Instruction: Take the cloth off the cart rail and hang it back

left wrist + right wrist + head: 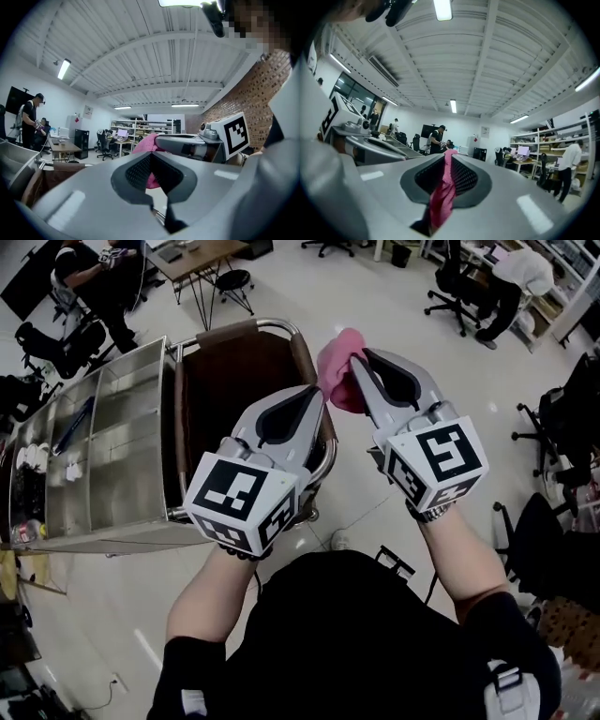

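- My right claw (pixel 362 356) was pinched nearly shut on the pink cloth (pixel 336 369). A fold ran up between its pads, and the rest bunched out past the tips.
- My left claw (pixel 316 396) was closed with nothing in it. It was raised just beside the right one, and the cloth showed only behind its tips.
- The cloth was clear of the cart rail (pixel 246 329), held up in the air over the near end of the cart (pixel 122 427). I judged the taking-off step done and the hanging-back step in hand.
- The next move, as I read it, called for lowering the cloth to the brown rail and draping it so that some fell on each side. My left claw was free to open and spread the bunch first, and only then would I let go.
- I could read no writing. The cubes on both claws carried only black-and-white square markers, and the wall signs far off were too small to make out.
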